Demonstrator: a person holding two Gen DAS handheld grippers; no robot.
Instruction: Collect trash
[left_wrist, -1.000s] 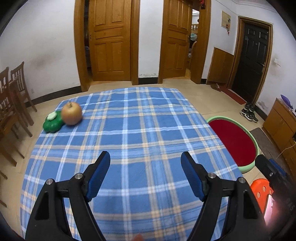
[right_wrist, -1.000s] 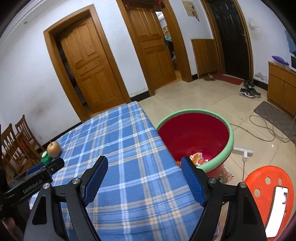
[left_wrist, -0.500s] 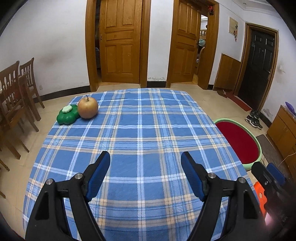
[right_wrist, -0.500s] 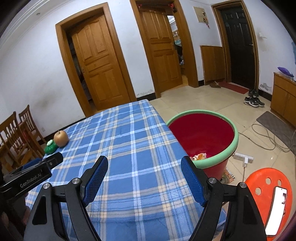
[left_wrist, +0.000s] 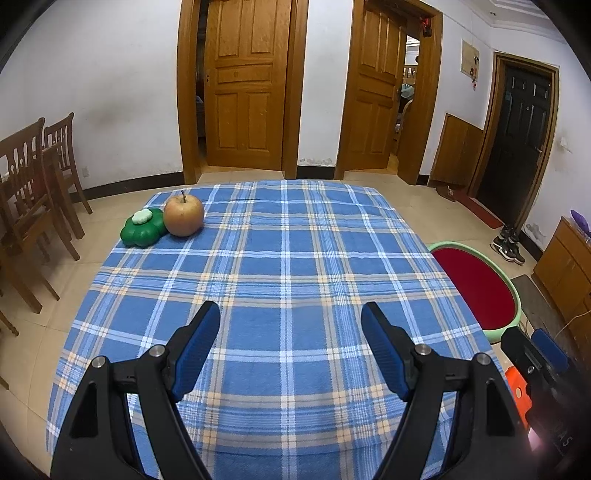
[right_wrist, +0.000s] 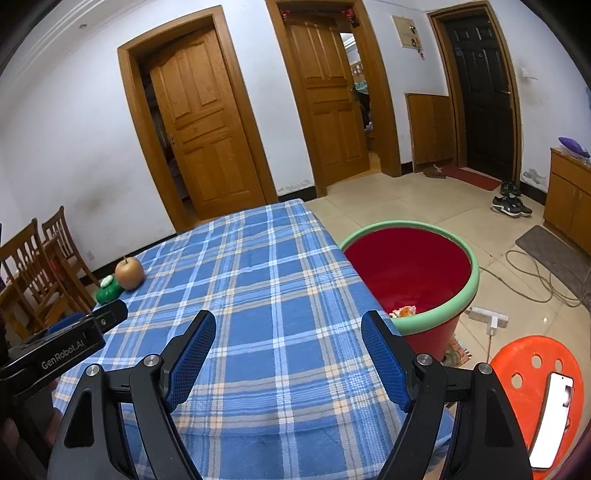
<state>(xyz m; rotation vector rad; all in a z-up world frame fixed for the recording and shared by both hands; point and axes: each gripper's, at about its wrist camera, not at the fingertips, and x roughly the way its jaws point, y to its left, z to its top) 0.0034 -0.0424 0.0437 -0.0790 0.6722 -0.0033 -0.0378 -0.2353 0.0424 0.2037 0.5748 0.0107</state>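
A red bin with a green rim (right_wrist: 410, 269) stands on the floor right of the table; crumpled wrappers (right_wrist: 403, 311) lie in its bottom. It also shows in the left wrist view (left_wrist: 476, 284). An apple (left_wrist: 183, 215) and a green clover-shaped object (left_wrist: 142, 227) sit at the table's far left corner, also seen in the right wrist view as the apple (right_wrist: 129, 273). My left gripper (left_wrist: 290, 345) is open and empty above the near part of the blue plaid tablecloth (left_wrist: 295, 266). My right gripper (right_wrist: 288, 354) is open and empty over the table's near right part.
Wooden chairs (left_wrist: 33, 184) stand left of the table. An orange stool (right_wrist: 535, 384) with a phone (right_wrist: 550, 417) on it is at the near right. A power strip (right_wrist: 487, 317) and cables lie on the floor beyond the bin. A wooden cabinet (right_wrist: 569, 192) stands at right.
Both grippers have drawn back and risen from the table, so more of the cloth and room shows. Both stay open and empty.
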